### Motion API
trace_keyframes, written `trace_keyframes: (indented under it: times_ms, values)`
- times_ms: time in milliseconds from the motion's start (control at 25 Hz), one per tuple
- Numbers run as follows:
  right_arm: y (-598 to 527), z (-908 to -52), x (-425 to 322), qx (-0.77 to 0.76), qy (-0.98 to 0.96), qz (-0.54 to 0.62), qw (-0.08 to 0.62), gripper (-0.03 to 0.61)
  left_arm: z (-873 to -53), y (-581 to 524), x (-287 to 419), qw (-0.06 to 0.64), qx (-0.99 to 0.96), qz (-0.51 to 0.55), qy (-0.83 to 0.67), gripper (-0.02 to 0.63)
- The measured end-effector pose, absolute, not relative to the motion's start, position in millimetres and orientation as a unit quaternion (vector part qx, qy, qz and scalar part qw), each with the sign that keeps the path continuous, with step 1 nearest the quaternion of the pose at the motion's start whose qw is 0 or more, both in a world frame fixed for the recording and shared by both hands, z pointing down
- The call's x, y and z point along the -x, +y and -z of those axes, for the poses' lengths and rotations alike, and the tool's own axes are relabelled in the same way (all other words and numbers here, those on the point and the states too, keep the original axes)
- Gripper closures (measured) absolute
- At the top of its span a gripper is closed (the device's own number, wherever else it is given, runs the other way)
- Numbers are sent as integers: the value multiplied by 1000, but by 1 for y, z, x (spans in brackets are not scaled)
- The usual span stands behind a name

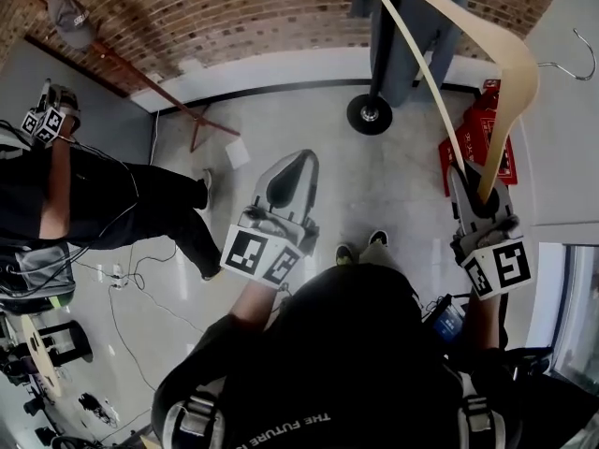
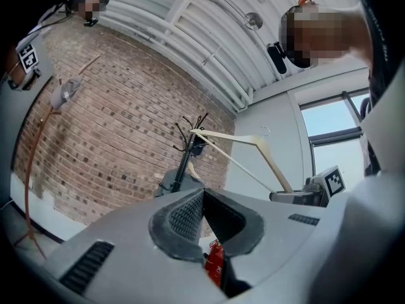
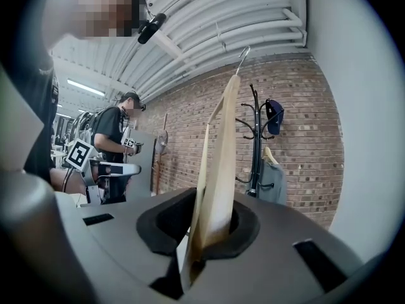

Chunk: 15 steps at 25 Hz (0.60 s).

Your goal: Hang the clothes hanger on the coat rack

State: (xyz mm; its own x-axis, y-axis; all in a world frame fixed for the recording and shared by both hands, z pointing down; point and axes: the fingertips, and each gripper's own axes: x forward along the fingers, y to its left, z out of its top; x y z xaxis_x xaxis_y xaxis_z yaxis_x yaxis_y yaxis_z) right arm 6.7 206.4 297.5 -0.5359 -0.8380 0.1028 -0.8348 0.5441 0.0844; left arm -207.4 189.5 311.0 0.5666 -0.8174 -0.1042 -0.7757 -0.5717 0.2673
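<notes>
A pale wooden clothes hanger [image 1: 513, 68] with a metal hook [image 1: 578, 64] stands upright in my right gripper [image 1: 479, 197], which is shut on one end of it. In the right gripper view the hanger [image 3: 219, 163] rises from between the jaws of that gripper [image 3: 212, 228]. The black coat rack [image 3: 255, 138] stands ahead by the brick wall, carrying a blue cap [image 3: 274, 116] and a grey garment [image 3: 273, 177]. Its round base [image 1: 370, 113] is on the floor ahead of me. My left gripper [image 1: 288, 178] is shut and holds nothing, its jaws together [image 2: 202, 215]. The left gripper view also shows the hanger [image 2: 253, 145] beside the rack [image 2: 188, 145].
A second person in black [image 1: 84, 199] stands at the left, holding marker-cube grippers [image 1: 45, 120]. A reddish pole with a cap [image 1: 71, 13] leans on the brick wall. Red containers [image 1: 475, 138] sit on the floor near the right wall. Cables lie at lower left.
</notes>
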Motion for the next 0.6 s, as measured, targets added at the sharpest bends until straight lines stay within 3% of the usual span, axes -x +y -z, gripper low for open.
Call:
trace_keyframes:
  times_ms: [600]
  values:
    - [139, -314, -6, -472, -879, 16, 63, 534, -328, 126, 201, 91, -880, 95, -457, 595]
